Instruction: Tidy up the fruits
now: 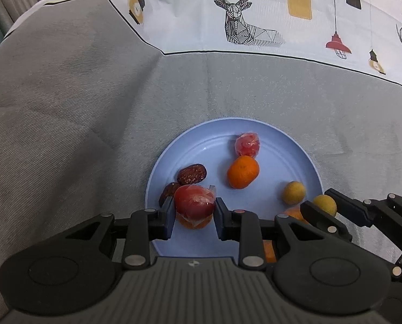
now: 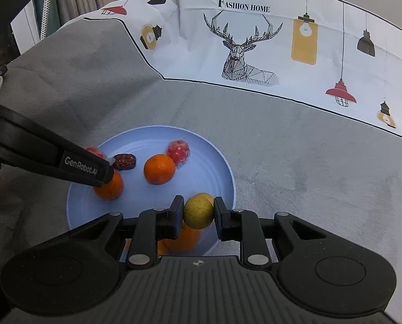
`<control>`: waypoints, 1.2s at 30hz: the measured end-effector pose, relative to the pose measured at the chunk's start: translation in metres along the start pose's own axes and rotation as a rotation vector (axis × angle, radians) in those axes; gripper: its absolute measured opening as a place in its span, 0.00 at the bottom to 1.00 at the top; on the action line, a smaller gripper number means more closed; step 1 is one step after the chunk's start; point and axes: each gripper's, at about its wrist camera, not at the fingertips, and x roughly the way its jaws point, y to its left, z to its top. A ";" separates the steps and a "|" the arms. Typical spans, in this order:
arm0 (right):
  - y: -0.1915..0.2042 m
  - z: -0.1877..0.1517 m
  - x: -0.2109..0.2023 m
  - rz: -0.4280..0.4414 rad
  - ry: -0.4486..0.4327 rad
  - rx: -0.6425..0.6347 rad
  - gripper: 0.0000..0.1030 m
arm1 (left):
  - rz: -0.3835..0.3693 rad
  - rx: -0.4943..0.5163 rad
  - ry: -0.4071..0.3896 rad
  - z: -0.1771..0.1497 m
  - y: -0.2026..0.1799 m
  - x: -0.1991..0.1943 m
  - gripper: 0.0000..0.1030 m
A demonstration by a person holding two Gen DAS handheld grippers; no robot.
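A light blue plate lies on grey cloth and holds several fruits. My left gripper is shut on a red plastic-wrapped fruit over the plate's left side, above an orange. My right gripper is shut on a yellow-green round fruit, also seen in the left wrist view, over the plate's near right part. On the plate lie another orange, a second red wrapped fruit, dark red dates and another yellow fruit.
The grey cloth has folds at the left. A white printed cloth with deer and lamps lies behind the plate. Another orange sits under my right gripper.
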 end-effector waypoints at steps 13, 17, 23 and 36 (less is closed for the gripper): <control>0.000 -0.010 -0.020 0.000 0.012 -0.050 0.85 | 0.040 0.048 -0.064 -0.008 -0.008 -0.017 1.00; -0.002 -0.029 -0.055 -0.038 0.013 -0.007 0.93 | 0.024 0.040 -0.042 -0.025 -0.007 -0.034 1.00; 0.002 -0.049 -0.103 -0.099 -0.045 0.040 0.99 | 0.027 0.025 -0.061 -0.059 -0.003 -0.075 1.00; 0.021 -0.070 -0.153 -0.118 -0.133 0.043 0.99 | 0.077 -0.008 -0.157 -0.114 0.005 -0.137 1.00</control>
